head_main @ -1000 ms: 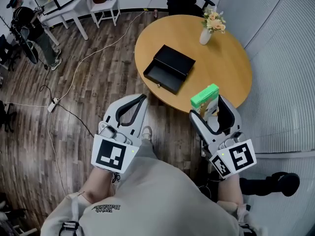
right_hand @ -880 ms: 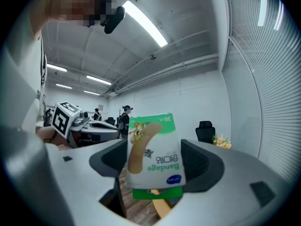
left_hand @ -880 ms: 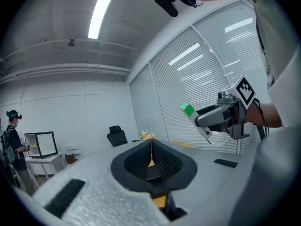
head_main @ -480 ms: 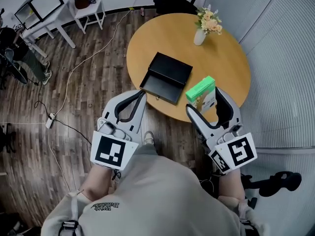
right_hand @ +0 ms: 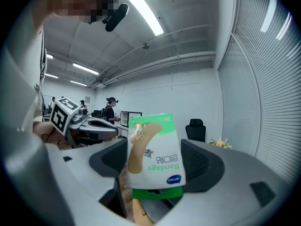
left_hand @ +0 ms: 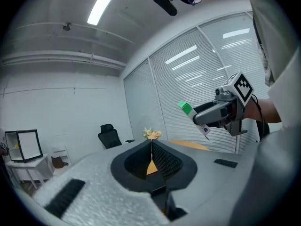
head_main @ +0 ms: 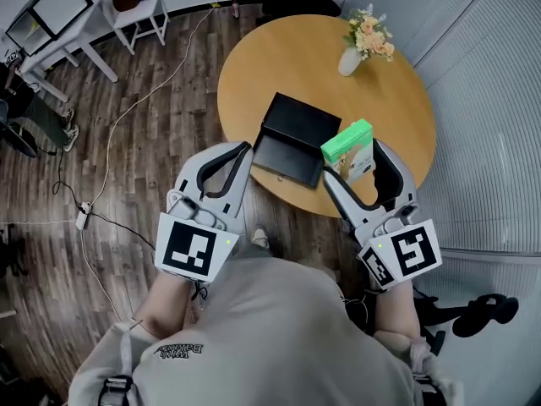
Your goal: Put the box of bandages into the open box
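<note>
Bandage box (head_main: 348, 145): clamped between the right gripper's (head_main: 353, 159) jaws; long axis roughly upright, green end up, printed face toward that gripper's camera, print upside down (right_hand: 155, 154).
Location: in the air over the near edge of the round table (head_main: 321, 66), just beside the right corner of the black box (head_main: 292, 138).
Black box: lid open, tilted back; only a dark interior shows.
Left gripper (head_main: 243, 149): jaws pressed together, nothing between them (left_hand: 151, 142); off the table's near-left edge.
Vase (head_main: 351, 61): holds flowers (head_main: 373, 35), at the table's far side.

Two tongs (head_main: 245, 148) (head_main: 353, 166), one bandage box (head_main: 347, 139), one open box (head_main: 292, 152)
</note>
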`<state>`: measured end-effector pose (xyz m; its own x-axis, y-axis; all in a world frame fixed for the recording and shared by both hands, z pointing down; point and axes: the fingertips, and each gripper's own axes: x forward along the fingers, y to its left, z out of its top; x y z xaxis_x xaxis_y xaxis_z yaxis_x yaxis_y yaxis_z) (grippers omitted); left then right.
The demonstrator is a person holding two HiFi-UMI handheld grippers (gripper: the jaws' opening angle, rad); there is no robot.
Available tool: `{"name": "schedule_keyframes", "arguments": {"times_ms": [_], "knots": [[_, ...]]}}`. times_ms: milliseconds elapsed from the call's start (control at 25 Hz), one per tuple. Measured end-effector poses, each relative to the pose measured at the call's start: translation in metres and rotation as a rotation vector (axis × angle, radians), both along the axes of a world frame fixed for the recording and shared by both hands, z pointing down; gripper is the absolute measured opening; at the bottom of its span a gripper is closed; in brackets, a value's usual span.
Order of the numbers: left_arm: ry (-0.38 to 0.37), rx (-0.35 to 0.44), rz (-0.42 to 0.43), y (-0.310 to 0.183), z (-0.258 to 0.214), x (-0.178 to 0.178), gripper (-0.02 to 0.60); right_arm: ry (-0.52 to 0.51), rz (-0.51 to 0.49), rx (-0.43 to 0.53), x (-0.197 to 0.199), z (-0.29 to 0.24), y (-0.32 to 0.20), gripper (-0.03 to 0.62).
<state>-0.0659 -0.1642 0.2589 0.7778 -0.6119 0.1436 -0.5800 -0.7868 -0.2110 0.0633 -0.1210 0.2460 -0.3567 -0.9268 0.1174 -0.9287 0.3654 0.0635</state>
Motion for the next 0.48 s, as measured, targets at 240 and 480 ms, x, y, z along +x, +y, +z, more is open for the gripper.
{"name": "schedule_keyframes", "arguments": {"times_ms": [240, 480], "knots": [[-0.001, -0.01, 0.033, -0.018, 0.005, 0.001, 0.023, 0.012, 0.013, -0.023, -0.001, 0.005, -0.022, 0.334], [0.003, 0.001, 0.049, -0.027, 0.006, 0.018, 0.023, 0.035, 0.002, -0.034, 0.012, 0.003, -0.036, 0.334]]}}
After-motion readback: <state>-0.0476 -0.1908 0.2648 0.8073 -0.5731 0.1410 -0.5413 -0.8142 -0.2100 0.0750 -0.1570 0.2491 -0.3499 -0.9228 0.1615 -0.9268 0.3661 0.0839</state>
